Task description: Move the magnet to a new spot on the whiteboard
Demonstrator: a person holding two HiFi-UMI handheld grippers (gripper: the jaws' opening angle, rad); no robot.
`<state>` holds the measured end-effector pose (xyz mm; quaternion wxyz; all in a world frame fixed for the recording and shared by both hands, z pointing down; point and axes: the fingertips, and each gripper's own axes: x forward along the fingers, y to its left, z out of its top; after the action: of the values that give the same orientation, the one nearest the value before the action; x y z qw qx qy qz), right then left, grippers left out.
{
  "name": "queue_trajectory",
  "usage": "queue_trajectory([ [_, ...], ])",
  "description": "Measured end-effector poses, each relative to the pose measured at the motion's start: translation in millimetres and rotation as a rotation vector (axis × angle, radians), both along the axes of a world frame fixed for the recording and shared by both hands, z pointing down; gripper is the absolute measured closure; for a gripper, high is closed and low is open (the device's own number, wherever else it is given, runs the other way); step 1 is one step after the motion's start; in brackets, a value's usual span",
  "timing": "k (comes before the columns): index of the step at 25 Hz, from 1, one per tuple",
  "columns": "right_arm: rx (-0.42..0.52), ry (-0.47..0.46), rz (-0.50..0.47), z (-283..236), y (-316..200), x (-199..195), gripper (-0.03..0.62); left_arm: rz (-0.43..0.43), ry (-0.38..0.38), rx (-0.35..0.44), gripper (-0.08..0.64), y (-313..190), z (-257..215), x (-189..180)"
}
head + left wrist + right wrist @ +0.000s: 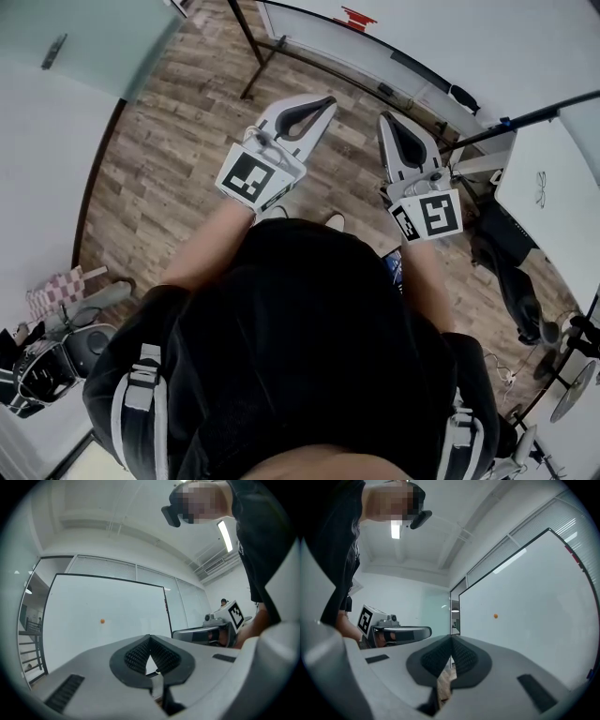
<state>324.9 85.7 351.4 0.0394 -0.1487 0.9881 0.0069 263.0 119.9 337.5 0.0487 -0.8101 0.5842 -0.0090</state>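
The whiteboard (84, 597) stands upright ahead of both grippers. The magnet (102, 620), a small orange dot, sticks to the whiteboard's face. In the left gripper view it is left of the whiteboard's middle and about halfway up. In the right gripper view the magnet (495, 616) shows on the nearer part of the whiteboard (534, 611), which runs off slantwise to the right. The magnet sits alone on the whiteboard, well apart from both grippers.

The left gripper (150, 637) points level at the whiteboard. Its jaws are closed tip to tip, with only a small triangular gap below the ribbed pads (136, 656), and they hold nothing. The right gripper (451, 637) points toward the whiteboard too, its jaws likewise pressed together and empty. Each gripper shows at the edge of the other's view, on the side away from the whiteboard's magnet.

In the head view a person (300, 328) in a black top holds the left gripper (326, 101) and the right gripper (384, 120) side by side above the wood floor (169, 159). Both sets of tips are aimed at the whiteboard (450, 37) along the top of that view. The magnet cannot be made out there. The left cube (251, 178) and the right cube (433, 214) sit at the gripper ends farther from the whiteboard, markers facing up
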Motion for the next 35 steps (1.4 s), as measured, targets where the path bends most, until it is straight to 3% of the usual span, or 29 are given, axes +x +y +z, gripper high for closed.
queue_trajectory([
  [7, -0.009, -0.001, -0.057, 4, -20, 10, 0.595, -0.031, -0.002, -0.01, 0.558, -19, 5, 10],
  [14, 0.003, 0.031, -0.084, 15, -34, -14, 0.595, -0.043, -0.002, -0.018, 0.558, -39, 14, -17],
  [29, -0.023, 0.068, 0.022, 19, -90, -158, 0.595, 0.054, 0.002, -0.042, 0.558, -101, 23, -161],
  [35, -0.018, 0.077, 0.118, 14, -107, -220, 0.595, 0.112, 0.021, -0.045, 0.558, -117, 19, -226],
])
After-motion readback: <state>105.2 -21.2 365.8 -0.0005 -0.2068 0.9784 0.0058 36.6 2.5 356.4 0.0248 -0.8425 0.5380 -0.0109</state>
